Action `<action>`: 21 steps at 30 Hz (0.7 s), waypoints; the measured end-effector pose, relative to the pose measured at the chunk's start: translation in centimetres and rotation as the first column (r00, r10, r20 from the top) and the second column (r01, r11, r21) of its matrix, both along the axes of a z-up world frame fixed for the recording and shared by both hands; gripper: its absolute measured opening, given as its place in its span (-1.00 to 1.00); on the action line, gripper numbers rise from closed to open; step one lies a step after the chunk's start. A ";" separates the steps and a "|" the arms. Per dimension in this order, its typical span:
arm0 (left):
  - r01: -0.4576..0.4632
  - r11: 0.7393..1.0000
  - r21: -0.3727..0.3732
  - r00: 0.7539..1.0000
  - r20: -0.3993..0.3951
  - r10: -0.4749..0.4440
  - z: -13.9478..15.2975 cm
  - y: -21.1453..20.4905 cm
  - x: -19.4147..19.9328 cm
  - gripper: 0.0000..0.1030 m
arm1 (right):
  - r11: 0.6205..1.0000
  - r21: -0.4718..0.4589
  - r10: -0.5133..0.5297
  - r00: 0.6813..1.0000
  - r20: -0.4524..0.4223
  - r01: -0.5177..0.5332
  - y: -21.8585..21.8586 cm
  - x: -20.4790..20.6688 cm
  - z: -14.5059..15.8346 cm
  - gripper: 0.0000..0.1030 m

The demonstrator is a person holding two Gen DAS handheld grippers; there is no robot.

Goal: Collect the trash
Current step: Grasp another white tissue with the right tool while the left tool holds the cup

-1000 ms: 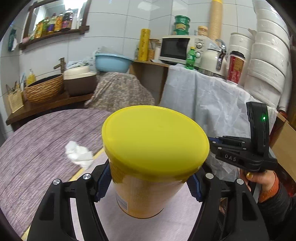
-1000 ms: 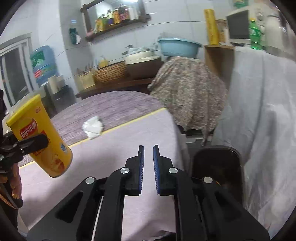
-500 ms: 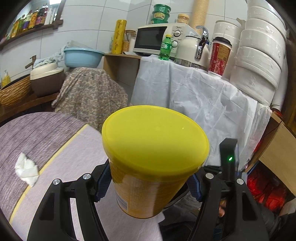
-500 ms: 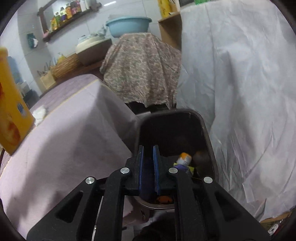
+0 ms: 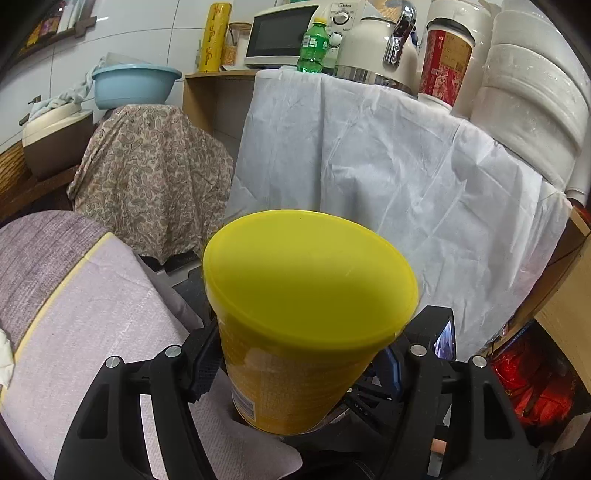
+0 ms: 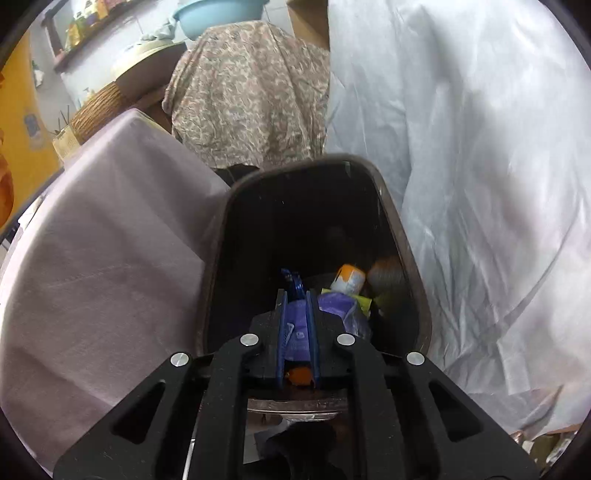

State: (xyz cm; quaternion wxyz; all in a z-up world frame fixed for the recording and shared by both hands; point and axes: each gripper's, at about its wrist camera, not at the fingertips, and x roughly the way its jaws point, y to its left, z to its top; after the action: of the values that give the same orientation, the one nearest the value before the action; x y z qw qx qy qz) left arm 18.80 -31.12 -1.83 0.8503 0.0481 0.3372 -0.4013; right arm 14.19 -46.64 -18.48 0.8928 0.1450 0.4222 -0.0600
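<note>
My left gripper [image 5: 295, 373] is shut on a yellow chip can [image 5: 306, 295] with a yellow lid, held upright past the right edge of the cloth-covered table [image 5: 92, 295]. The can's side shows at the far left of the right wrist view [image 6: 14, 129]. My right gripper [image 6: 295, 325] is nearly shut and empty, low over the front rim of a dark trash bin [image 6: 402, 236]. The bin holds several pieces of trash: a purple wrapper [image 6: 340, 306], a small orange-capped bottle [image 6: 349, 278] and a blue packet [image 6: 291, 282]. A crumpled white tissue [image 5: 5, 354] lies at the table's left edge.
A white sheet [image 5: 388, 166] drapes the counter right of the bin, with a kettle [image 5: 380, 48], green bottle [image 5: 313, 48] and microwave [image 5: 284, 33] on top. A paisley-covered object [image 5: 147, 173] stands behind the bin. A red bag [image 5: 532, 384] lies low at right.
Both grippers have swung right, off the table toward the bin. The right gripper has come down over the bin's opening. The can stays gripped in the left gripper.
</note>
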 end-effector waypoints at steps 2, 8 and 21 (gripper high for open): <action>-0.005 1.000 -0.013 1.000 -0.004 0.005 0.0 0.3 0.0 0.32 | 1.000 0.027 0.001 1.000 0.016 -0.001 -0.3 -0.3 -0.1 -0.78; -0.049 0.997 -0.053 0.996 0.071 0.052 2.9 3.8 -1.3 0.32 | 0.997 0.034 0.060 0.993 0.100 -0.064 1.4 -0.7 3.4 -0.10; -0.387 0.921 -0.045 0.890 0.241 0.386 7.5 23.9 -4.5 0.32 | 0.858 0.054 0.493 0.847 0.200 -0.512 21.1 6.6 15.0 0.60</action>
State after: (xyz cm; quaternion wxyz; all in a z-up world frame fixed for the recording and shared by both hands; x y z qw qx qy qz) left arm 14.27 -7.22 5.65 0.9480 0.0309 0.2330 -0.2146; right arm 20.75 -25.55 -3.49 0.9028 0.0810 0.3658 0.2112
